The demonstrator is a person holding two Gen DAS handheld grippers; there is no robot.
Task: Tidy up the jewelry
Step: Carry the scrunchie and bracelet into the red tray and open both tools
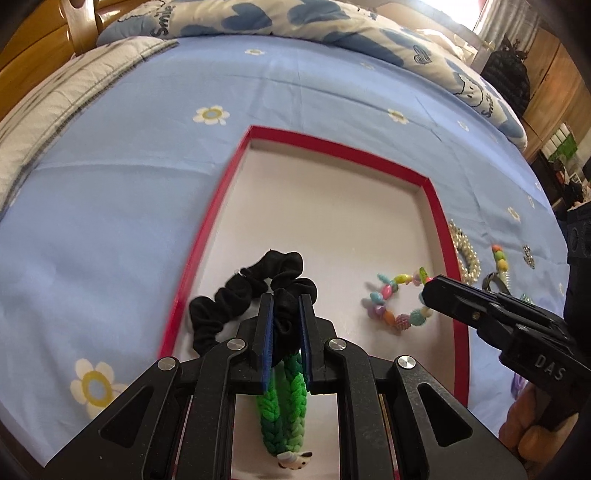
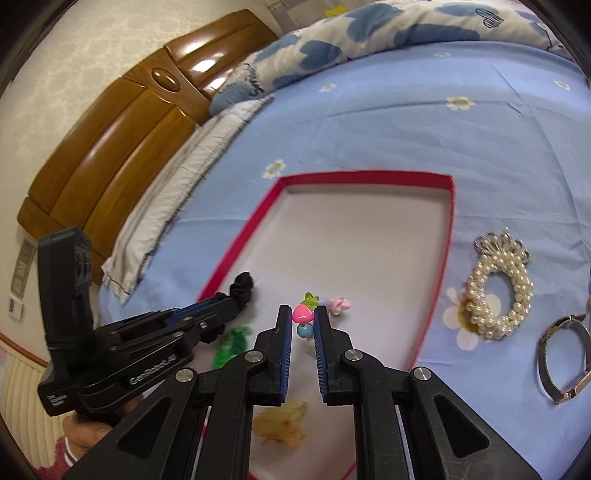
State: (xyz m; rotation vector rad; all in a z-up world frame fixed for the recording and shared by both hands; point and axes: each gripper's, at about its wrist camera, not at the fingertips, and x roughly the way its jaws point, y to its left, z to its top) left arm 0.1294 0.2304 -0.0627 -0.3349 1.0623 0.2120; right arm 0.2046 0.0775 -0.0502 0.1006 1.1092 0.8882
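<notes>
A red-rimmed tray [image 1: 332,146] [image 2: 369,177] with a white floor lies on the blue bedsheet. My left gripper [image 1: 286,297] [image 2: 226,300] is shut on a black scrunchie [image 1: 236,295] [image 2: 243,286], low over the tray's left side. A green braided band [image 1: 284,398] [image 2: 231,345] hangs between the same fingers. My right gripper [image 2: 303,312] [image 1: 430,286] is shut on a colourful bead bracelet [image 1: 391,301] [image 2: 302,314], gripping its pink heart bead. The bracelet hangs just over the tray's right side.
On the sheet right of the tray lie a pearl bracelet [image 2: 498,295] [image 1: 467,254] and a metal watch [image 2: 565,358]. A yellow item [image 2: 282,422] sits in the tray's near end. A heart-print quilt [image 1: 295,18] and wooden headboard [image 2: 129,129] lie beyond.
</notes>
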